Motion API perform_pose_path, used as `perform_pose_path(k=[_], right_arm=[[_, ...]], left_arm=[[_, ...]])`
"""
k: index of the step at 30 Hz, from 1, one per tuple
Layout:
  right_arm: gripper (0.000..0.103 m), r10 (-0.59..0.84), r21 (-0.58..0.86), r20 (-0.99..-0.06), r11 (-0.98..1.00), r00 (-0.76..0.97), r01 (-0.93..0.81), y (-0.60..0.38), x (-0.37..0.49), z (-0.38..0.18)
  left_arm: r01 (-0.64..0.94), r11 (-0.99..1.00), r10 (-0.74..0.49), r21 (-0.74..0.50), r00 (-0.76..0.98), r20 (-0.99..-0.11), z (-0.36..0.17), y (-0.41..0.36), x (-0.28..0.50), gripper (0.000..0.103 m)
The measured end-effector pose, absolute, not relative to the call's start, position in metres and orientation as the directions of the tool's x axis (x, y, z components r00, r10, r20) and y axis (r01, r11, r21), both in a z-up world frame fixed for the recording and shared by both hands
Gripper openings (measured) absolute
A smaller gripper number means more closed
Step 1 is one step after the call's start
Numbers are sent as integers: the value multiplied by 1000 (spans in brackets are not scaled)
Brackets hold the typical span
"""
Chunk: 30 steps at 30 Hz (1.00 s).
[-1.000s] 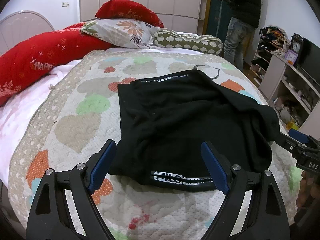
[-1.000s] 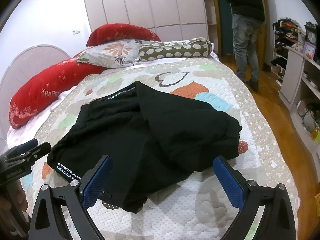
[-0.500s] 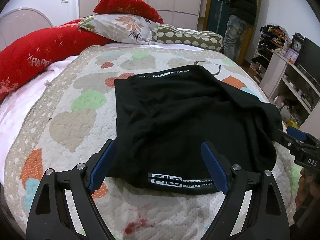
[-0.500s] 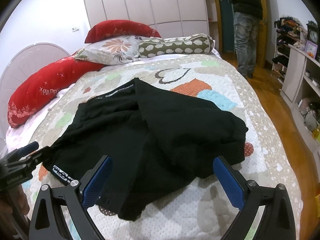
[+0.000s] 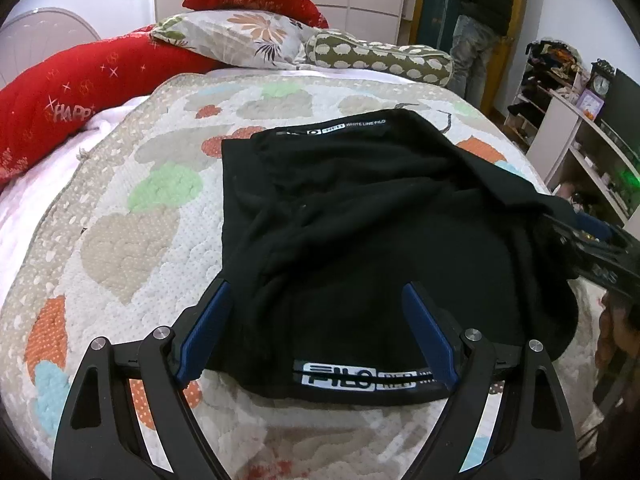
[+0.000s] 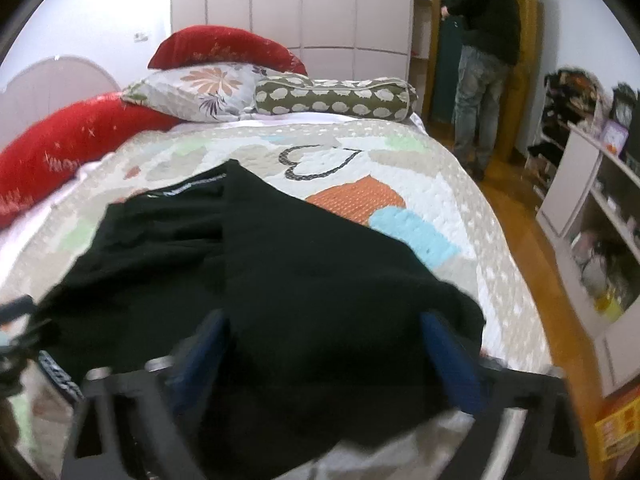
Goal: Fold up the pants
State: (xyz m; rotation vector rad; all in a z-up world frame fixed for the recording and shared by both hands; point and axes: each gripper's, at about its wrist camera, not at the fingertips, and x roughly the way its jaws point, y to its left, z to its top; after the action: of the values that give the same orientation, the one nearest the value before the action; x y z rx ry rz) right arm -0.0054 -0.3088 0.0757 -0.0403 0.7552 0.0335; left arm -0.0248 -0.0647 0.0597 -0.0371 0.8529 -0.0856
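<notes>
Black pants (image 5: 360, 216) lie loosely folded on the quilted bed, with a white-lettered waistband at the far edge and another at the near edge. My left gripper (image 5: 316, 332) is open, its blue fingers either side of the near waistband edge. My right gripper (image 6: 324, 354) is open and pushed over the pants' right side (image 6: 312, 280), with cloth between its fingers; this view is blurred. The right gripper also shows at the right edge of the left wrist view (image 5: 592, 240), at the pants' right fold.
Red pillows (image 5: 60, 96), a floral pillow (image 5: 244, 38) and a spotted bolster (image 5: 380, 60) line the bed's head. A person (image 6: 488, 60) stands by the door at the far right. White shelves (image 6: 592, 216) stand right of the bed, beyond a strip of wooden floor.
Both grippers have moved forward onto the pants. The right gripper now straddles the cloth's right side, and the left has closed in on the near waistband.
</notes>
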Motion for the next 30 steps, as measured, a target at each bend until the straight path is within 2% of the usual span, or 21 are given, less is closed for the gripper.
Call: perform_pose_path(k=[1,2,5,9,14,16,18,20,22,25,26,27,30], right_arm=[[48,15,-30,-696,998,718,-50,-312,-1,73],[34,29,-22,-708,998,705,-63,-317,7,72],[20,23,-36,-688,997,725,-66,-328,17,81],[18,17,-18,-645,999,764,-37,-349,39,109],[14,-101,-83,-622,995,776,63,-373,82,120],[14,-177,-119,-613,984,770,132,-385,101,114],[15,-198,-87,-633,979,748,185,-401,116,104],[15,-147,-20,-740,980,656,197,-416,131,84],[15,-57,74,-754,982,654,171,-425,121,82],[33,-42,81,-720,986,693,143,-425,86,95],[45,-36,78,-705,989,708,128,-424,73,102],[51,-29,83,-693,989,720,120,-422,64,106],[52,8,110,-673,990,739,90,-414,42,114]], left_arm=[[60,996,-90,-66,653,-752,59,-64,-23,87],[60,996,-88,-64,652,-753,58,-64,-22,87],[57,997,-80,-56,655,-751,57,-61,-20,87],[45,997,-77,-62,652,-754,54,-57,-14,87],[44,997,-73,-57,635,-769,44,-56,-5,87],[45,997,-72,-56,623,-779,38,-55,-3,87],[41,998,-65,-50,610,-789,32,-55,-1,87],[44,998,-59,-41,607,-793,29,-56,-2,87],[46,998,-62,-43,608,-791,28,-54,-3,87],[36,997,-76,-68,606,-792,30,-49,-6,87],[34,996,-84,-80,604,-793,32,-46,-7,87],[33,995,-92,-91,607,-790,34,-44,-11,87],[24,992,-110,-121,623,-774,43,-35,-20,87]])
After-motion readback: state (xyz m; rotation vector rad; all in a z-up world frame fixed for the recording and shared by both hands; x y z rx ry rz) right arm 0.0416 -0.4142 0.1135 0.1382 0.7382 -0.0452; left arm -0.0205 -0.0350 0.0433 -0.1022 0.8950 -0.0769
